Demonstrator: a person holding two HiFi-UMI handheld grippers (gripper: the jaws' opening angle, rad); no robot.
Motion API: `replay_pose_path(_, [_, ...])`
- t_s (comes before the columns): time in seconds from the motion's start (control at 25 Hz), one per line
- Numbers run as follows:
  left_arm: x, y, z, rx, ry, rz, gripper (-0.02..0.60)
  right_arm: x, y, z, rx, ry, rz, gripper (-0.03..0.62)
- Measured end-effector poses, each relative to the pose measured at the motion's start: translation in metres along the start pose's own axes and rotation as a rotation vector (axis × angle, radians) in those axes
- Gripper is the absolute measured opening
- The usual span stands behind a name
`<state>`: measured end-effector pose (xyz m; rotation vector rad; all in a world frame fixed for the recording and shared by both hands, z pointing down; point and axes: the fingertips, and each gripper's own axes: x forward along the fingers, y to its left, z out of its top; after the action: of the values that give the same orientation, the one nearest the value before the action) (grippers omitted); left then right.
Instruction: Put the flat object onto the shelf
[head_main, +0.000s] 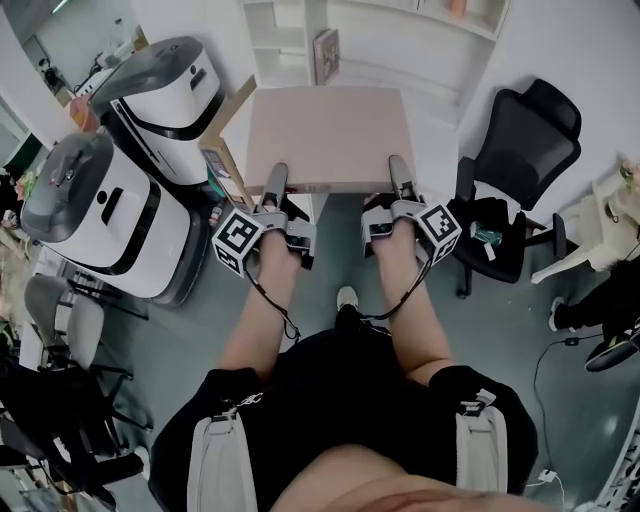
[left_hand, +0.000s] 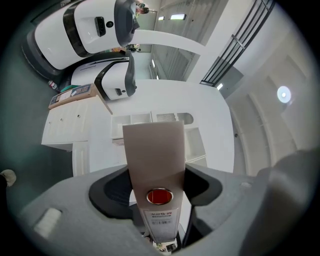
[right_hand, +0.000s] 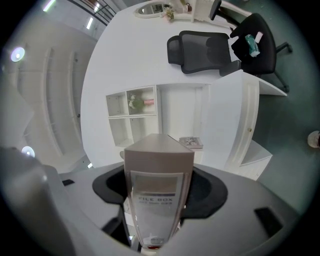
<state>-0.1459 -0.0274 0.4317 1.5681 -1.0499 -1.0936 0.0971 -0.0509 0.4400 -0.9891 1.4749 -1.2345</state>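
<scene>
Grey jaws of the left gripper (head_main: 275, 178) are clamped on the near left edge of the beige file box (head_main: 325, 135). The right gripper (head_main: 400, 170) is clamped on the near right edge, at the labelled end. The file box is held flat in the air in front of the white shelf (head_main: 285, 40). A black office chair (head_main: 520, 150) stands right of the shelf, and two white machines (head_main: 160, 90) stand left of it.

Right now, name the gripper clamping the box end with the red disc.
The left gripper: the red disc on the file box sits between its jaws. The right gripper clamps the end bearing the printed label instead.
</scene>
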Motion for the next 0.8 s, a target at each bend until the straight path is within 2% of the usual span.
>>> replay_pose_path(0.44, [0.128, 0.016, 0.009, -0.018, 0.024, -0.016, 0.293, 0.115, -0.007, 0.047, -0.024, -0.017, 0.005, 0.285])
replay_pose_path(0.8, [0.222, 0.030, -0.005, -0.024, 0.049, 0.006, 0.294, 0.190, -0.024, 0.100, -0.022, -0.037, -0.018, 0.285])
